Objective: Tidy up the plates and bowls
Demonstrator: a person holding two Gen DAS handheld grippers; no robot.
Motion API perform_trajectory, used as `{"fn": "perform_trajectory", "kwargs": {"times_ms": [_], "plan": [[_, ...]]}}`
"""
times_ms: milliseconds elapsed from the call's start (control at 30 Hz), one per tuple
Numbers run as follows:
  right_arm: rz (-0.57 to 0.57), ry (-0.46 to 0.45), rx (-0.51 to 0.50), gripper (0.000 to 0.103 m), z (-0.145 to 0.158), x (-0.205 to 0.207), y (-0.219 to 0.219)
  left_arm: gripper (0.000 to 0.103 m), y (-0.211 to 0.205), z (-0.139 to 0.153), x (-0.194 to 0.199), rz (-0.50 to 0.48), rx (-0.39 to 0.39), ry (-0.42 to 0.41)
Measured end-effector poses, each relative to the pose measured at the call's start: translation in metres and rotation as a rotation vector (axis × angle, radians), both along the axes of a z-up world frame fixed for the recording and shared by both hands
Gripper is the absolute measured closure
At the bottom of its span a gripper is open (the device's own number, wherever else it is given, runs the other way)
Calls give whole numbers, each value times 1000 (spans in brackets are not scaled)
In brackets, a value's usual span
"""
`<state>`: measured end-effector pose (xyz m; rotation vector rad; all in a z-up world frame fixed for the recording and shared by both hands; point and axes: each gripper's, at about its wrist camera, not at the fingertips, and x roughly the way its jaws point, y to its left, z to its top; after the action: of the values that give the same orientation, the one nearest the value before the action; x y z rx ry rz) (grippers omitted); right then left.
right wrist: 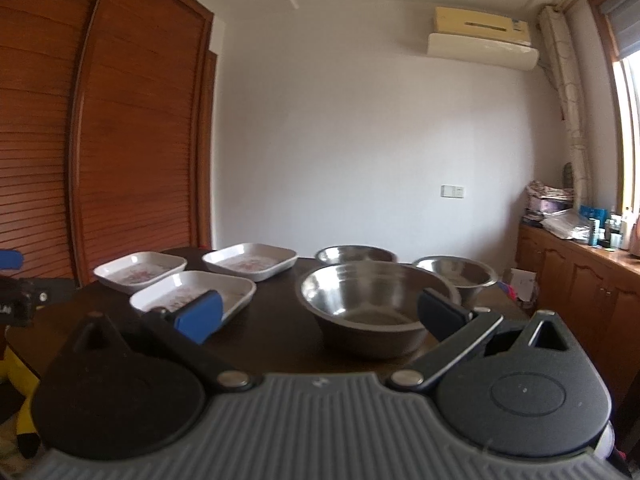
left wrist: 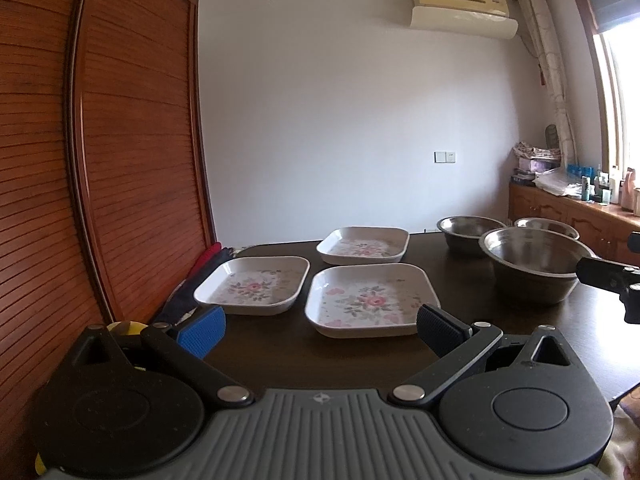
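Note:
Three white square plates with pink flower prints lie on the dark table (left wrist: 280,360): a near one (left wrist: 370,300), a left one (left wrist: 254,285) and a far one (left wrist: 364,245). Three steel bowls stand to the right: a large near one (left wrist: 534,264) and two smaller far ones (left wrist: 468,234) (left wrist: 546,227). My left gripper (left wrist: 320,330) is open and empty just short of the near plate. My right gripper (right wrist: 320,316) is open and empty in front of the large bowl (right wrist: 372,308). The plates (right wrist: 192,292) show at its left.
A tall wooden louvred wardrobe (left wrist: 120,160) stands along the table's left side. Dark and red cloth (left wrist: 200,272) lies at the table's left edge. A wooden cabinet with bottles (left wrist: 592,200) runs under the window at right. The right gripper's side shows in the left wrist view (left wrist: 612,280).

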<state>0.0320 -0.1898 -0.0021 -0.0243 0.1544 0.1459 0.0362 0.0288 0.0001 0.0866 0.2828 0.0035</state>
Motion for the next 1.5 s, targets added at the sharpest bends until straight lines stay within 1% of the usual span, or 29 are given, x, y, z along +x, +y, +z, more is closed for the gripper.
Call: {"fn": "perform_trajectory", "kwargs": {"times_ms": [200, 467, 500, 533, 600, 700, 867, 1067, 1133, 1200, 1333, 1433, 1500], "plan": [[57, 0, -18, 0, 8, 8, 14, 0, 12, 3, 14, -8, 4, 18], [162, 34, -55, 1, 11, 27, 40, 0, 24, 4, 36, -34, 0, 46], [172, 40, -59, 6, 12, 30, 42, 0, 26, 4, 38, -39, -1, 46], [183, 49, -63, 12, 12, 33, 45, 0, 28, 4, 40, -51, -5, 44], [205, 72, -64, 13, 13, 39, 48, 0, 31, 3, 45, -70, -11, 51], [224, 100, -61, 14, 14, 48, 52, 0, 35, 1, 51, -70, -1, 62], [253, 136, -65, 15, 17, 62, 58, 0, 45, 0, 58, -75, -13, 84], [281, 167, -64, 22, 20, 79, 65, 1, 56, 2, 66, -92, -43, 105], [285, 173, -66, 26, 21, 84, 67, 3, 61, 2, 71, -124, -83, 119], [294, 186, -65, 29, 24, 91, 70, 10, 66, 2, 77, -157, -118, 141], [300, 220, -49, 40, 28, 111, 75, 13, 72, 2, 91, -165, -131, 166], [300, 266, -25, 42, 27, 130, 77, 18, 76, 0, 102, -178, -163, 202], [301, 307, -12, 43, 25, 142, 80, 23, 78, -3, 108, -190, -195, 229]]}}
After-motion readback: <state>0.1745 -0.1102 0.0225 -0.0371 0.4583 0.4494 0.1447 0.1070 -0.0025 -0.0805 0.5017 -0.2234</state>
